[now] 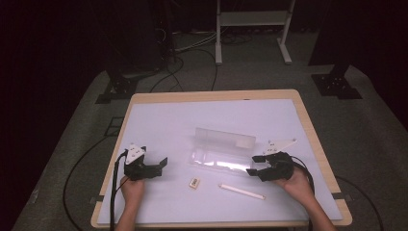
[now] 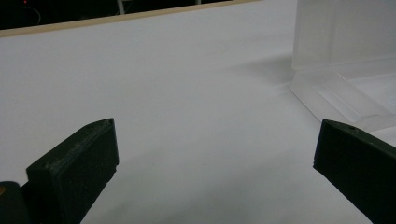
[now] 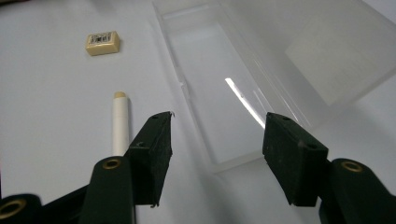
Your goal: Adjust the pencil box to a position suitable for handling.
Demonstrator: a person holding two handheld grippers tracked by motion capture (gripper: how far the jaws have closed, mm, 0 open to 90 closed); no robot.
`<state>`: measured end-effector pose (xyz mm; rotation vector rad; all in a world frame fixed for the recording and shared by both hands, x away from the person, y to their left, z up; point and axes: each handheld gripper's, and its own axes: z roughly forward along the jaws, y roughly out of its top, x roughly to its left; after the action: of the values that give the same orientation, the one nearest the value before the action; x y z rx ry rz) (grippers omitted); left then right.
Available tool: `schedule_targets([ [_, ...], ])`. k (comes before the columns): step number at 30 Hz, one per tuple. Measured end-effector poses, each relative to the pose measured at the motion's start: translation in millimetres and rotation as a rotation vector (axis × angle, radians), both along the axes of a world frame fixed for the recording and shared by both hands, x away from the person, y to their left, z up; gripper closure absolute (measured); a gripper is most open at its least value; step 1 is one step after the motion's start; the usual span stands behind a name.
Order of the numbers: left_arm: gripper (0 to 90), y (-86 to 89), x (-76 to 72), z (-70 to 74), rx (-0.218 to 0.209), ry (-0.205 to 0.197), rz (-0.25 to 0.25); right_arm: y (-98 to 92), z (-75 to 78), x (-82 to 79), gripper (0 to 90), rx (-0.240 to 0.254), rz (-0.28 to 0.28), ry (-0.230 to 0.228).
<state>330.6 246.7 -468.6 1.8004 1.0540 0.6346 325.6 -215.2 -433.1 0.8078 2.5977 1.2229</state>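
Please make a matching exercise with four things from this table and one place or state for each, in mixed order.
Things:
1. clear plastic case
2. eraser
3. white pencil
4. left gripper

Descriptions:
A. small beige block with a label
B. lid standing open
C. jaws wide apart, nothing between them
D. lies flat on the table, close to the right gripper

Pairs: 1-B, 2-A, 3-D, 4-C

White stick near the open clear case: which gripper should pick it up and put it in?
Probably right: the right gripper, jaws open, sits beside the white stick and clear case. The left gripper is farther off.
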Motion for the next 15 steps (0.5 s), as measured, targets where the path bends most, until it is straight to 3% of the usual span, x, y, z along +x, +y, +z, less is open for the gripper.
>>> schedule_targets([
  [15, 0.0, -0.3, 0.1, -0.1, 0.008, 0.002, 0.002, -37.7, -9.9, -16.9, 41.1, 0.023, -0.098, -0.008],
])
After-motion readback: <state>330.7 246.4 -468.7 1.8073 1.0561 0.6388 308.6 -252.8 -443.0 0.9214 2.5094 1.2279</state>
